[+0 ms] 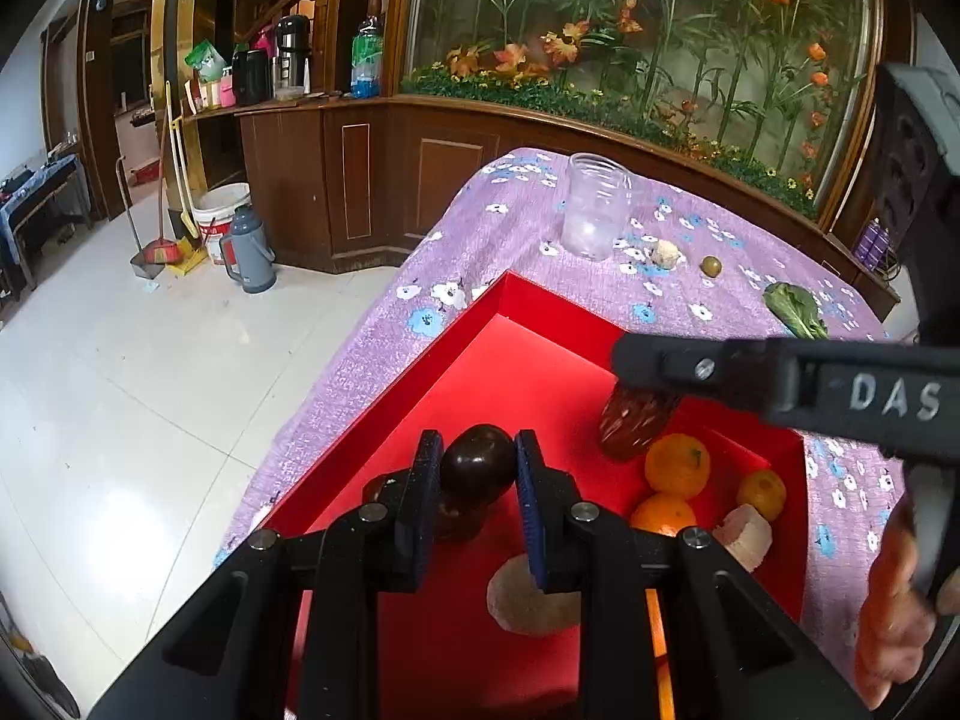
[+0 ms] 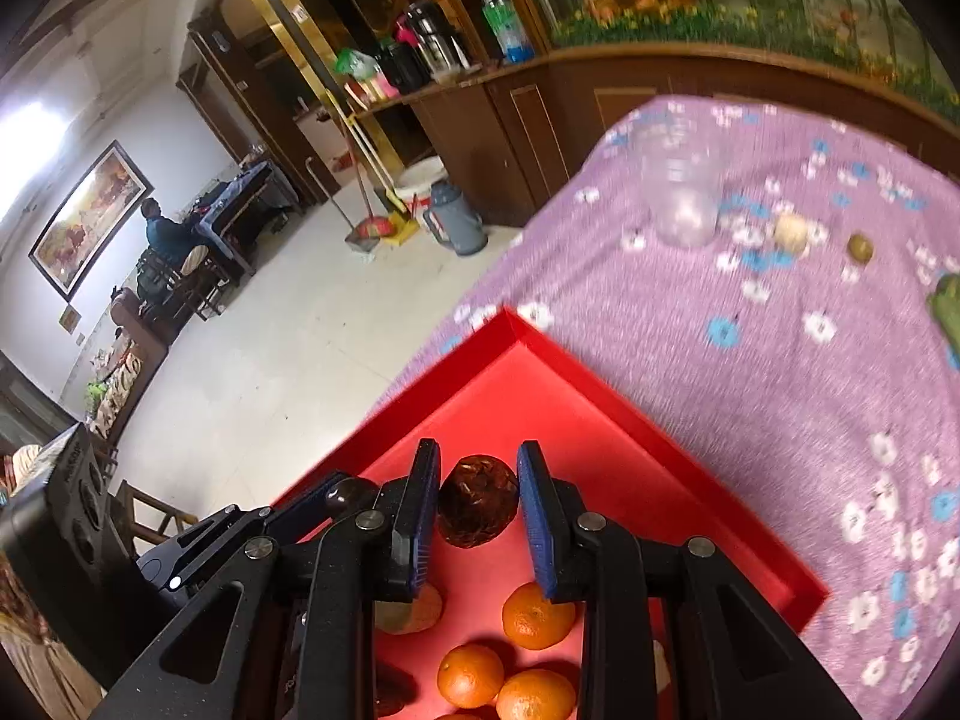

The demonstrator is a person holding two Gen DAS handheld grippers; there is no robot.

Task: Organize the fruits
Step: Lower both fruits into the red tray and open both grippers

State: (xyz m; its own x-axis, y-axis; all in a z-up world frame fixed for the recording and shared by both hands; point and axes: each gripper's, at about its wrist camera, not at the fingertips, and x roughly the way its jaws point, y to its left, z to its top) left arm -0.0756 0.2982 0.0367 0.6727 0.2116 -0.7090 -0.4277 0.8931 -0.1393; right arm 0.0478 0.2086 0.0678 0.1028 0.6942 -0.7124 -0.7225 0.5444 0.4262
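Observation:
A red tray (image 1: pixel 498 294) lies on the purple flowered tablecloth. My left gripper (image 1: pixel 477 468) is shut on a dark purple round fruit (image 1: pixel 479 465) and holds it above the tray. My right gripper (image 2: pixel 477 501) is shut on a brown speckled fruit (image 2: pixel 478 501) over the tray (image 2: pixel 600 372); it also shows in the left wrist view (image 1: pixel 636 420). Oranges (image 1: pixel 677 462) (image 2: pixel 537 615), a pale chunk (image 1: pixel 747 534) and a tan piece (image 1: pixel 522 600) lie in the tray.
On the cloth beyond the tray stand a clear plastic jar (image 1: pixel 594 210), a pale lump (image 1: pixel 666 253), a small green fruit (image 1: pixel 711 266) and a green leaf (image 1: pixel 795 311). The table's left edge drops to a tiled floor. A wooden cabinet stands behind.

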